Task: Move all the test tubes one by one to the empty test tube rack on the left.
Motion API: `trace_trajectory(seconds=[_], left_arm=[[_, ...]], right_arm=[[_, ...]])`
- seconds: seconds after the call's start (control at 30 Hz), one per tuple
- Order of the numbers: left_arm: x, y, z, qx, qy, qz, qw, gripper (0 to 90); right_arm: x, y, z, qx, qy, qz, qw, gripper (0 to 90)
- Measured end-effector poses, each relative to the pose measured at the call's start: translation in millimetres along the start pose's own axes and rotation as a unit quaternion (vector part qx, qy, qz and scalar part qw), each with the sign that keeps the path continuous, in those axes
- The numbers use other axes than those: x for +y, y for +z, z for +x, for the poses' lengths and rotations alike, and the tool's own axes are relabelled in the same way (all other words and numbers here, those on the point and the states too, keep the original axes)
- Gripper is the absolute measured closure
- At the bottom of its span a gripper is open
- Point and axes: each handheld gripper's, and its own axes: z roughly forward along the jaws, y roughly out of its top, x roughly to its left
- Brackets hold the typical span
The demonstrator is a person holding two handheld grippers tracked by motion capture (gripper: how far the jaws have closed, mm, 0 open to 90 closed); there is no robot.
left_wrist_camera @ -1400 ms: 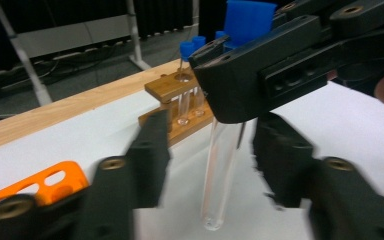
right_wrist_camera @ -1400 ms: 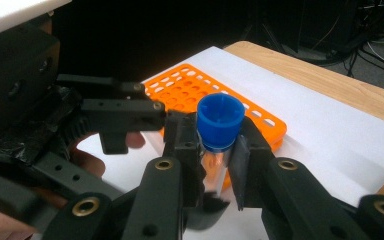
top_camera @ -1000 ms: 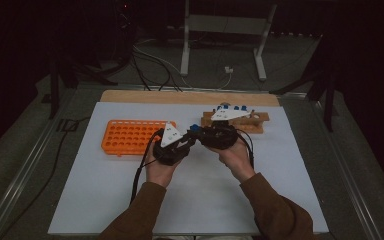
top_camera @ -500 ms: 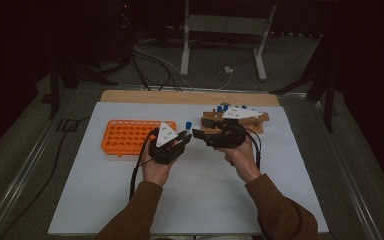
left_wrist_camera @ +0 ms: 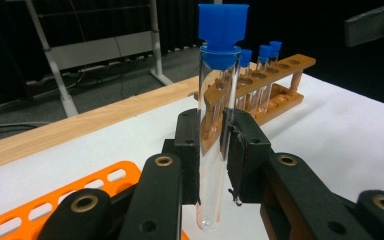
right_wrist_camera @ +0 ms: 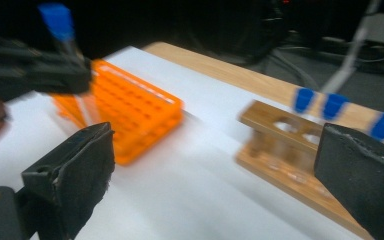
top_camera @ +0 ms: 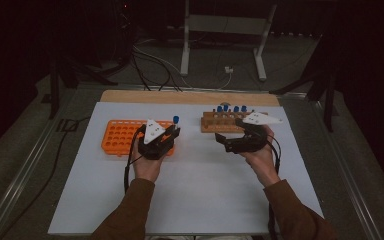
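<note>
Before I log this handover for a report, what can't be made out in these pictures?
- Test tube: left gripper view, its middle hidden behind the fingers.
- Wooden rack: right gripper view, blurred and partly behind the right finger; its hole count is unclear.
- Orange rack: high view, its right end hidden by the left gripper.

Surroundings of the work surface, seen from above.
A white sheet (top_camera: 200, 200) covers the table, with a strip of bare wooden board (top_camera: 130, 96) along its far edge. Beyond it, on the dark floor, stands a grey metal stand (top_camera: 220, 25) on two legs, with black cables (top_camera: 150, 60) and a white plug (top_camera: 228, 70) lying near its feet.
</note>
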Motion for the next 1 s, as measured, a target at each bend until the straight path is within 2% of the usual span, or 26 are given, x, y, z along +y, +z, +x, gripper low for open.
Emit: trace_trajectory(seconds=[0.07,0.13,0.37,0.63,0.83,1.0], left_arm=[[-1.9,-0.7,1.8,0.001,-0.002,-0.002,1.0,77.8],[-4.5,-1.3,3.9,0.002,-0.004,-0.003,1.0,77.8],[-15.6,-3.1,11.3,0.003,-0.014,-0.001,0.9999,77.8],[-24.3,-0.4,18.2,-0.001,-0.011,-0.005,0.9999,77.9],[-30.5,6.5,21.7,-0.001,-0.01,-0.009,0.9999,77.9],[-36.0,11.9,23.7,0.003,-0.016,-0.003,0.9999,77.9]], right_arm=[[-3.7,-2.9,-1.6,-0.018,-0.011,0.004,0.9998,1.3],[-7.6,-5.9,-4.3,-0.027,-0.012,0.004,0.9996,1.0],[-25.1,-20.7,-17.6,-0.045,0.002,-0.011,0.9989,0.6],[-45.5,-35.8,-33.4,-0.053,0.03,-0.018,0.998,0.5],[-51.0,-46.2,-33.6,-0.059,0.016,-0.027,0.9978,0.4],[-58.0,-52.5,-32.9,-0.063,0.019,-0.03,0.9974,0.4]])
